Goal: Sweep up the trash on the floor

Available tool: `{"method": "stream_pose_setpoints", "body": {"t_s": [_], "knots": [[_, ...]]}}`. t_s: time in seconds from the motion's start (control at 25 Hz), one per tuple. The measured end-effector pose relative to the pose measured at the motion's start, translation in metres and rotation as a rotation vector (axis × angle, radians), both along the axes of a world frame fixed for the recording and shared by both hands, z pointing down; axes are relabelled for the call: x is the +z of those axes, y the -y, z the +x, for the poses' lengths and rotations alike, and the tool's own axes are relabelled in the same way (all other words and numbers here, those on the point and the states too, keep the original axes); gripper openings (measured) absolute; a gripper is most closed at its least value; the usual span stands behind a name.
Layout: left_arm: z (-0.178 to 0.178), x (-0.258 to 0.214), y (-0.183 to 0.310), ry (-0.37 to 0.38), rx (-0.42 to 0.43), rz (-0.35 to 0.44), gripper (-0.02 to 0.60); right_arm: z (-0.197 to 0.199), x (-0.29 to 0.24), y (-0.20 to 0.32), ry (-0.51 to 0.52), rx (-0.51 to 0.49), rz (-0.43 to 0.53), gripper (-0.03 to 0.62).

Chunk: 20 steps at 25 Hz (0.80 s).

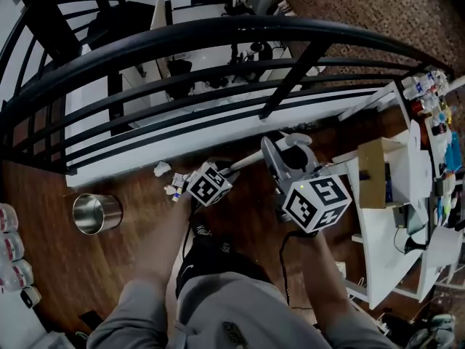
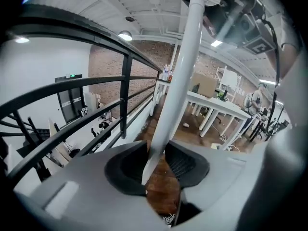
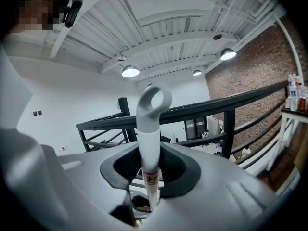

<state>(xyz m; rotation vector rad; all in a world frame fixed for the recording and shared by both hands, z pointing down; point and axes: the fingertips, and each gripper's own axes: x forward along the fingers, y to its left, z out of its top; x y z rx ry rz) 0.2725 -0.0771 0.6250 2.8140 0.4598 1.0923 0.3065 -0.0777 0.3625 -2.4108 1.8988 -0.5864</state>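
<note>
Left tool is gripping a white handle partway down. The pole is sitting btwn the two dark pads, w/ the jaws standing fairly wide round it. From there the handle is running up toward 12 o'clock, to where the right tool's marker cube is showing at 1 o'clock.

Right tool is clamping the same handle near its top, w/ the jaws set narrower. The ring end is sticking out past the pads toward 12 o'clock, and a small red-marked label is sitting btwn them.

In the head view both marker cubes are showing mid-frame, and the handle is slanting from the left tool toward 2 o'clock up to the right one. Its lower end is hidden.

The trash, a few white crumpled bits, is lying on the wood floor. It's at 9 o'clock of the left tool's cube, at the foot of the white ledge under the black railing.

A shiny metal bin is standing at 8 o'clock of the trash, well apart from it. A white desk carrying bottles is sitting at 3 o'clock of the right tool.
</note>
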Motion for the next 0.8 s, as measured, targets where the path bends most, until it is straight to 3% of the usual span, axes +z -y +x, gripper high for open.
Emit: {"method": "stream_pose_setpoints", "body": {"t_s": [0.24,0.44,0.6,0.72,0.8], "knots": [[0.048,0.014,0.007,-0.027,-0.116,-0.098,0.12,0.041,0.013,0.038,-0.032,-0.051,-0.082,0.089],[0.084,0.037,0.031,-0.006,-0.23,-0.102,0.117,0.076,0.036,0.074,-0.012,-0.165,-0.084,0.089],[0.111,0.056,0.063,0.019,-0.414,-0.109,0.118,0.102,0.057,0.108,0.011,-0.324,-0.079,0.089],[0.117,0.074,0.083,0.027,-0.579,-0.132,0.121,0.1,0.076,0.132,0.017,-0.474,-0.102,0.089],[0.121,0.087,0.092,0.043,-0.646,-0.132,0.12,0.097,0.089,0.143,0.006,-0.546,-0.118,0.089]]}}
